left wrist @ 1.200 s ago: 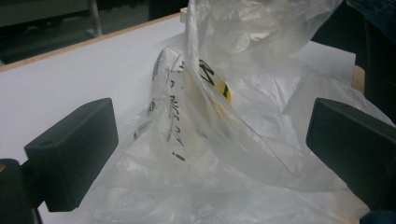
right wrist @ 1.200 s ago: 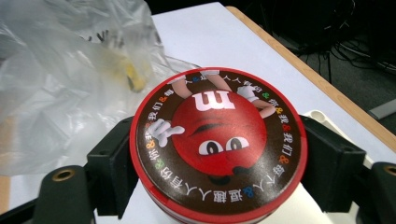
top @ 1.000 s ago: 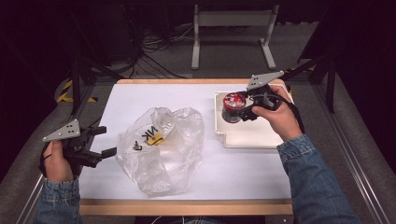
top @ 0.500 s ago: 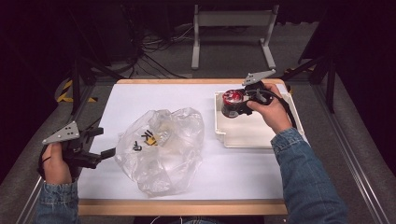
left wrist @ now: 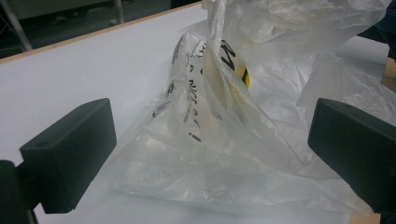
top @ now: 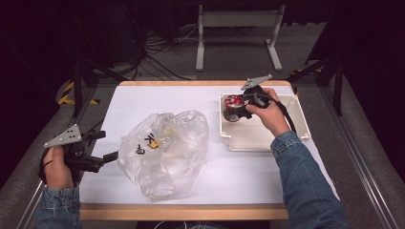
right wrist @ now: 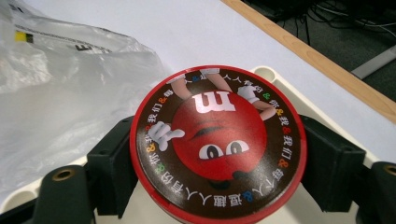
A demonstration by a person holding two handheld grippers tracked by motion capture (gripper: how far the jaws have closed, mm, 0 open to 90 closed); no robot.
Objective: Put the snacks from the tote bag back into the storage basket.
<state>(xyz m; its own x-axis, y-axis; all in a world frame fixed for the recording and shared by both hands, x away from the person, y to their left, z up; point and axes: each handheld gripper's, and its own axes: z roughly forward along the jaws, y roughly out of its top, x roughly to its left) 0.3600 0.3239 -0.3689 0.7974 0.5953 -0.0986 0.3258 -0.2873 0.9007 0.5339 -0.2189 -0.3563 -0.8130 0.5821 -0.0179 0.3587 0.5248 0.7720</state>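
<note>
Print on the one clear plastic bag (top: 165, 152) is crumpled, hard to read. Your right gripper (top: 235, 110) has its fingers clenched on the one red round tin (right wrist: 218, 142), over the white tray (top: 267, 140) at 2 o'clock on the surface (top: 157, 98). Your left gripper (left wrist: 210, 154) has its fingers released, the bag between them.

Round tin (right wrist: 219, 144): red rim, brown lid, red cartoon face (white "m"). Beside it, clear plastic bag (top: 167, 152), black print, yellow patch. Tray (top: 267, 140) cream.
</note>
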